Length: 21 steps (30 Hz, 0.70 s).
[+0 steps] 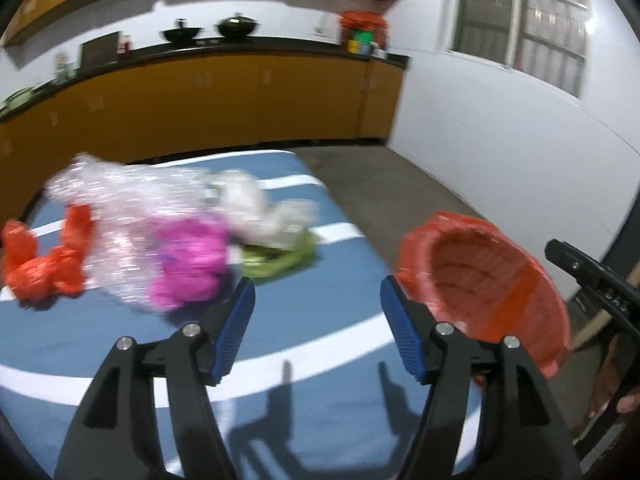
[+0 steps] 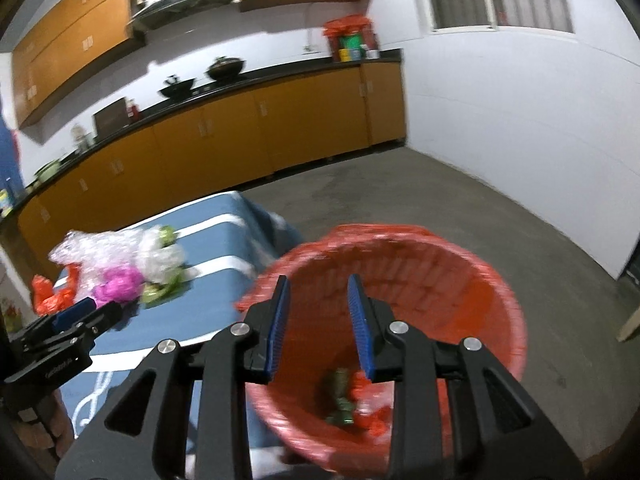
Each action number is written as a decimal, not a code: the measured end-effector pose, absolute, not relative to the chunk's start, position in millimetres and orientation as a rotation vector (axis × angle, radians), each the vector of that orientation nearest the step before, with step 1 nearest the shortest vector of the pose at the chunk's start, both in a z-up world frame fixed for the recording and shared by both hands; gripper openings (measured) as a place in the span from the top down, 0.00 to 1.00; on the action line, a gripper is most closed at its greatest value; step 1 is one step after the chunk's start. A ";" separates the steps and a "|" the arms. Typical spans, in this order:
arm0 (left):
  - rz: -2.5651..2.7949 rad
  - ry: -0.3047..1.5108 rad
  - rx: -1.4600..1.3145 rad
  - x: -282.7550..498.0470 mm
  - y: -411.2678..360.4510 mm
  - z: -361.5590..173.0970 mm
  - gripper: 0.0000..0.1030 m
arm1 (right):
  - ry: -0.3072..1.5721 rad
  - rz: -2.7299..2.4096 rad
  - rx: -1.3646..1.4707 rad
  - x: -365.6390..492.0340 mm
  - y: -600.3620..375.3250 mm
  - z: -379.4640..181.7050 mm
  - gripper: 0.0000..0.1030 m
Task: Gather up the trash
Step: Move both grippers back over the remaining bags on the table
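1. Hovering over a blue, white-striped table (image 1: 328,412), the left hand-held gripper (image 1: 318,328) stands wide apart and empty, aimed toward a heap of trash well ahead of its blue pads.
2. Waiting in that heap are a clear crinkled plastic wrap (image 1: 116,200), a pink crumpled bag (image 1: 188,264), orange-red plastic scraps (image 1: 44,264), white wadded paper (image 1: 256,208) and a green wrapper (image 1: 280,258), all touching or overlapping.
3. Poised above the red-lined waste basket (image 2: 500,308), which sits just beside the table's edge, the right hand-held gripper (image 2: 318,328) is narrowly parted and holds nothing; a few green and red pieces already lie at the basket's bottom (image 2: 348,400).
4. Picking well likely means taking the nearest loose piece, the pink bag, pinching a firm fold so the clinging wrap does not trail along.
5. Beyond stand orange cabinets (image 1: 240,100), two black woks (image 1: 208,30) and a window (image 1: 520,20); nothing blocks the reach, though motion blur hides fine detail.
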<state>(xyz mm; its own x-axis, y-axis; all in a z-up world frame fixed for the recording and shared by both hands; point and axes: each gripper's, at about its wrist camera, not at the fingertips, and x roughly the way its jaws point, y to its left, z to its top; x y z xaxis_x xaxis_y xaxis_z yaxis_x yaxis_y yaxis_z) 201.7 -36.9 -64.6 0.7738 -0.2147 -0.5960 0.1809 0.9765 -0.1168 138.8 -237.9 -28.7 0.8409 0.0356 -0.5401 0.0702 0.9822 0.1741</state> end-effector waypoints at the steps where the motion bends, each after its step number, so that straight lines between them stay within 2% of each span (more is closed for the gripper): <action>1: -0.189 0.648 -0.061 201.5 -27.1 -64.1 0.34 | 0.574 0.004 0.184 143.6 -228.8 -27.1 0.70; 21: 0.247 0.601 -0.149 202.7 170.4 -67.3 0.31 | 0.671 0.296 0.061 255.9 -73.5 -42.9 0.70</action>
